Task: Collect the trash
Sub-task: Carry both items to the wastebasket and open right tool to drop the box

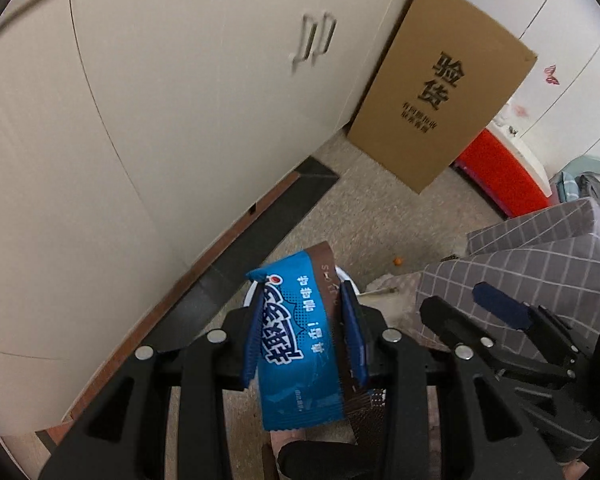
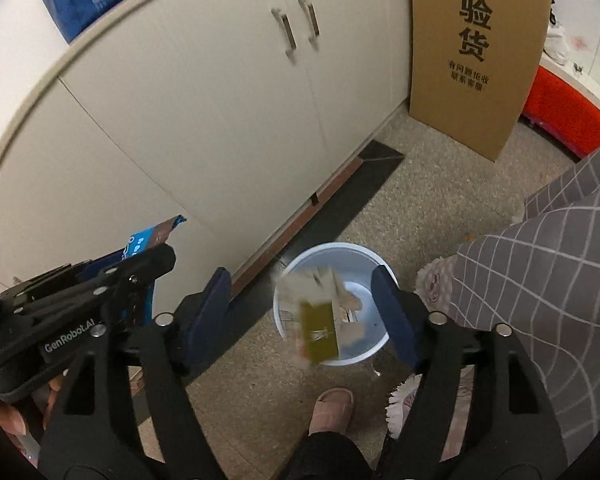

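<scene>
Left gripper clamped on blue snack wrapper, right gripper wide, olive carton loose above white bin — risk: light wrapper drifting past the rim.

Each hand-held gripper, the left and the right, has black plastic arms with triangular cut-outs, round silver screws at the pivots, and ribbed dark-blue pads on its fingers. White "GenRobot.AI" lettering marks the left unit's side, at 9 o'clock in the right wrist view. The person wears a pink slipper and dark trousers at 6 o'clock.
</scene>
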Motion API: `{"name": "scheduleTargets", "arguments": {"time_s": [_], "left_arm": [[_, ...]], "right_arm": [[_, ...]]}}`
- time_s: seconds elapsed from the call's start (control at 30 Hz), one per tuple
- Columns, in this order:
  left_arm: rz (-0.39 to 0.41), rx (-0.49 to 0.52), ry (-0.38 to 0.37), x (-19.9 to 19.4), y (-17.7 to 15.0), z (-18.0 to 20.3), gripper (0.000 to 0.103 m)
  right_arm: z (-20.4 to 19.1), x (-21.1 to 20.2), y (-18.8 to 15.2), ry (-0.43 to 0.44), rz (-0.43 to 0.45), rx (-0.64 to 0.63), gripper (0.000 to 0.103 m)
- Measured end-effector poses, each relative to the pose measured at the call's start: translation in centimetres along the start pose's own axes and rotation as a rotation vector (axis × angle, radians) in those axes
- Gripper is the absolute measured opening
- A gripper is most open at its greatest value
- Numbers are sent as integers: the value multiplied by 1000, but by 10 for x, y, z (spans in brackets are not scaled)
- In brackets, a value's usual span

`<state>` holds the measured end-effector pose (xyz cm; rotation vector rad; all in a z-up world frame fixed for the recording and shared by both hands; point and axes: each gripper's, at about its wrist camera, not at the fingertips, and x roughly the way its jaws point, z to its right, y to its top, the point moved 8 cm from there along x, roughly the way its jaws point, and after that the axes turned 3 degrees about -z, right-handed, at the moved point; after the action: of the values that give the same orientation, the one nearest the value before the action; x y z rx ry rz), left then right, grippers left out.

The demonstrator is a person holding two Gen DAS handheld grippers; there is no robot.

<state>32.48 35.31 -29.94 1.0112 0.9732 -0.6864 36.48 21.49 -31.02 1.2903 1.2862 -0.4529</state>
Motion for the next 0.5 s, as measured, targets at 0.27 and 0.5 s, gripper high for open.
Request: {"name": "scheduleTargets", "arguments": {"time_s": [0.27, 0.5], "left_arm": [[-25, 17, -22, 19, -4, 10, 36], [-29, 55, -33, 23, -3, 35, 36]], "right_arm": [[23, -10, -1, -80, -35, 0, 80], [36, -24, 3, -117, 10, -1, 80]]}}
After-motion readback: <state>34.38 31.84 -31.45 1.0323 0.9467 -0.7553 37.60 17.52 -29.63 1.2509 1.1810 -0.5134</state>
